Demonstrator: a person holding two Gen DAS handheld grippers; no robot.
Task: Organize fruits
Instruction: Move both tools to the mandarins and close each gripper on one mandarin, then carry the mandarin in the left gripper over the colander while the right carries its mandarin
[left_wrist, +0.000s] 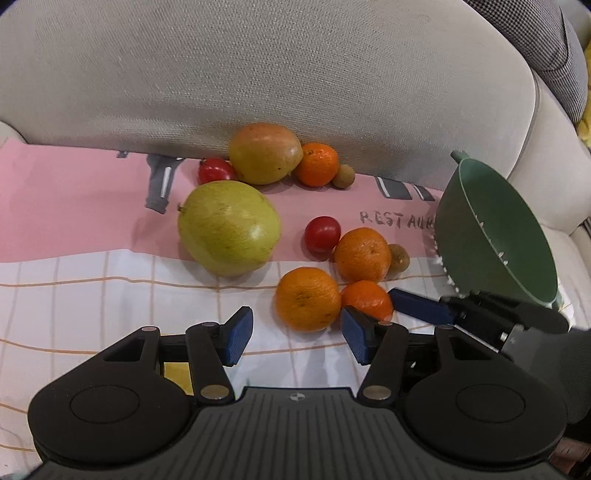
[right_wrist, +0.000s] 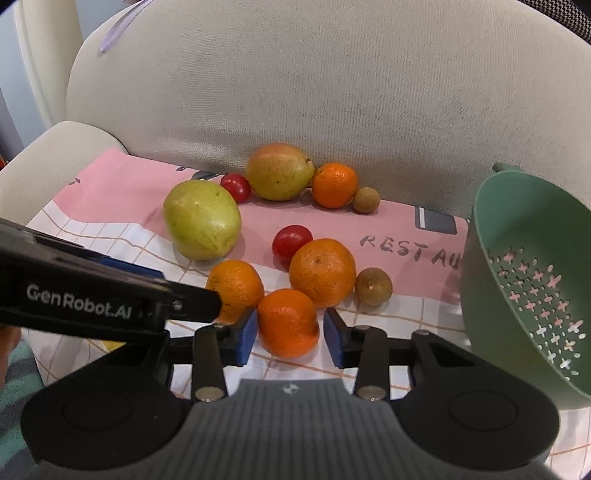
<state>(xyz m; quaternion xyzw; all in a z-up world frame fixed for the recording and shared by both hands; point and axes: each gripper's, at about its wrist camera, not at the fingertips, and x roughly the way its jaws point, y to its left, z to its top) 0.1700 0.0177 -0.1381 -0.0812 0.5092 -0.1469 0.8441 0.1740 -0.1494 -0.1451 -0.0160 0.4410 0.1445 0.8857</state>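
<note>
Several fruits lie on a pink and white cloth (right_wrist: 110, 192). My right gripper (right_wrist: 290, 334) is open and straddles a small tangerine (right_wrist: 288, 321); its left pad is almost on the peel and a thin gap shows at the right pad. One of its blue fingers (left_wrist: 417, 308) shows behind that tangerine (left_wrist: 369, 297) in the left wrist view. My left gripper (left_wrist: 297, 338) is open, its tips just short of an orange (left_wrist: 306, 299). The same orange (right_wrist: 236, 286) sits by the left gripper's finger (right_wrist: 195, 306). A third orange (right_wrist: 322, 271) lies behind.
A green colander (right_wrist: 524, 266) stands tilted at the right, against the sofa arm. A large green fruit (left_wrist: 229, 229), a mango (left_wrist: 264, 153), two tomatoes (left_wrist: 322, 233), two longans (right_wrist: 373, 286) and a far orange (left_wrist: 317, 164) lie near the grey backrest (left_wrist: 258, 74).
</note>
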